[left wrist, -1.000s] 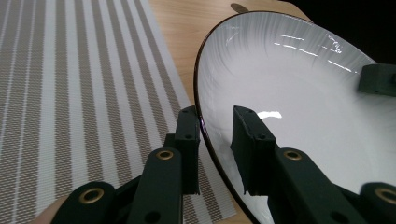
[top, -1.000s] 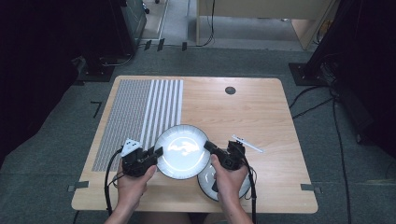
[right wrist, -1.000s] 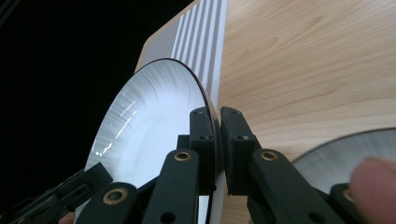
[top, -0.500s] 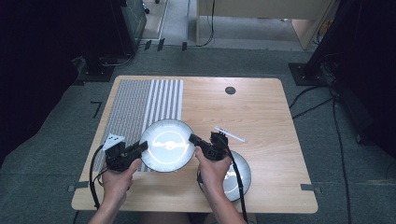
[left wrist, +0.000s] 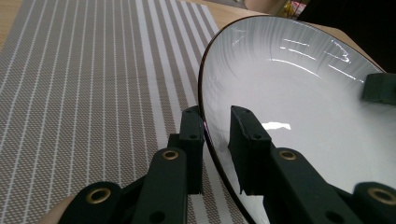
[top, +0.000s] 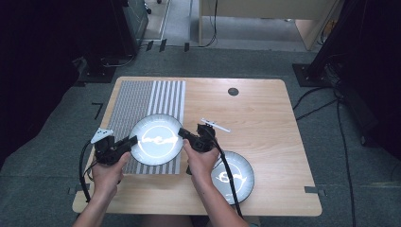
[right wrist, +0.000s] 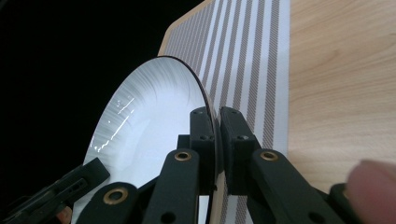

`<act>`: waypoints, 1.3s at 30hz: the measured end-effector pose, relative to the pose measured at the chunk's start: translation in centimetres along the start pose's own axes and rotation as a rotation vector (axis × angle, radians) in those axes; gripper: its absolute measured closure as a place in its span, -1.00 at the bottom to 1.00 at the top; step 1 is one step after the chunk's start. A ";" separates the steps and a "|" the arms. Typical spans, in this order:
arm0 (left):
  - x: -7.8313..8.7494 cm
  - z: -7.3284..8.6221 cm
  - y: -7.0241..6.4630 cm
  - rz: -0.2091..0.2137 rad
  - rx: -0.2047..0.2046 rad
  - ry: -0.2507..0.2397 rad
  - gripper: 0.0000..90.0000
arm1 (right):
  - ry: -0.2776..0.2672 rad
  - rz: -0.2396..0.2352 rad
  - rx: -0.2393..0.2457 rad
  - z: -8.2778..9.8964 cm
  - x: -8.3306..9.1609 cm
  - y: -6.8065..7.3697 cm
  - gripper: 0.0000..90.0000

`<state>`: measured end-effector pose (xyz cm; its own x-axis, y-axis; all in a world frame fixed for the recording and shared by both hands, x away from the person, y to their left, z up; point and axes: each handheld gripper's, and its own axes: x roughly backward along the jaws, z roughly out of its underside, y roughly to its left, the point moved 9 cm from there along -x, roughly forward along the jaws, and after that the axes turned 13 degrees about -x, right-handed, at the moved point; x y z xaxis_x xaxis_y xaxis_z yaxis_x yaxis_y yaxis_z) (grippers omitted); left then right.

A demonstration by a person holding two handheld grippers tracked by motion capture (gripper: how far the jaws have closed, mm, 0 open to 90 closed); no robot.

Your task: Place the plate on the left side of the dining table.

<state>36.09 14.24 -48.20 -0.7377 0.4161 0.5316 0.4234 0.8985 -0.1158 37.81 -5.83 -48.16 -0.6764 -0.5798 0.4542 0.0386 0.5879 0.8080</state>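
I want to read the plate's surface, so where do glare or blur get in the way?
High view: glare on the held plate and on the second plate washes out their centres. Left gripper view: bright streaks on the plate, jaws soft with closeness. Right gripper view: a blurred fingertip at the lower right, black background at left.

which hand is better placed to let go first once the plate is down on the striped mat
Probably left. The left gripper grips the plate at its rim over the striped mat, with open mat beside it. The right gripper grips the opposite rim, nearer the second plate.
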 end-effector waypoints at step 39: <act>-6.8 -1.6 10.0 -0.094 0.105 0.043 0.74 | 0.056 0.027 0.011 -3.0 -12.5 1.3 0.88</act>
<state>46.21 20.15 -51.61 -0.7473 0.3251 0.5796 0.2947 0.9438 -0.1494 48.52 0.49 -51.64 -0.6328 -0.5940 0.4967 0.0484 0.6098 0.7911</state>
